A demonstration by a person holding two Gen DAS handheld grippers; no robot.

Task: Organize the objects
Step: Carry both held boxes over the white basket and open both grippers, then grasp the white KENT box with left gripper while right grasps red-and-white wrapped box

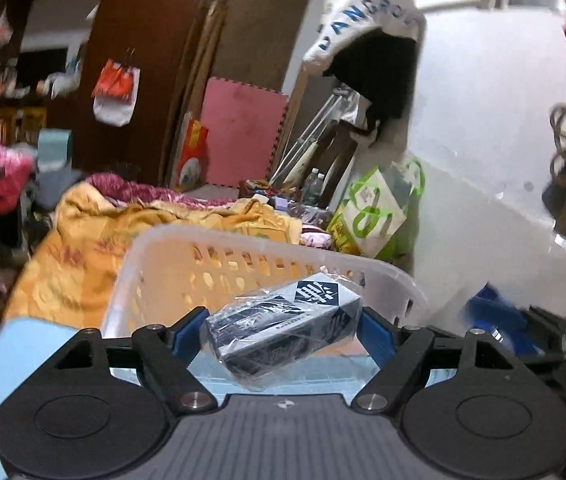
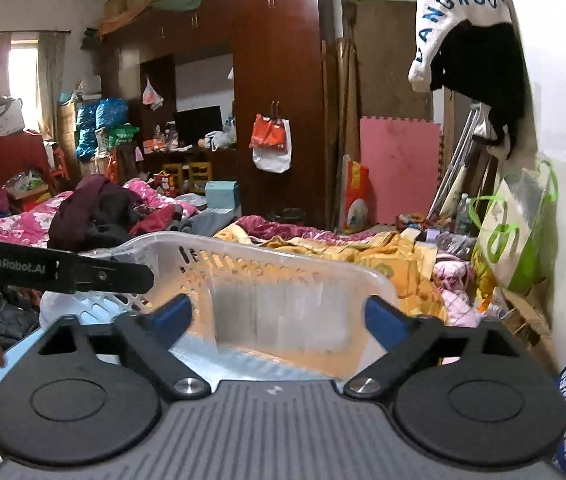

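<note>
The white slotted basket [image 1: 243, 264] holds nothing visible. The left gripper [image 1: 283, 330] pinches a plastic-wrapped box [image 1: 283, 328]; the right gripper [image 2: 279, 316] is spread, empty.

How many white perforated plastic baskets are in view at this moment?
1. The white perforated plastic basket sits on the bed just ahead of both grippers, in front of the yellow blanket. The room is cluttered, so others may be hidden.

Wrapped box [image 1: 283, 328] before the basket [image 1: 267, 248]; blanket [image 1: 83, 248] behind; hanging bag [image 1: 379, 208] to the right.
</note>
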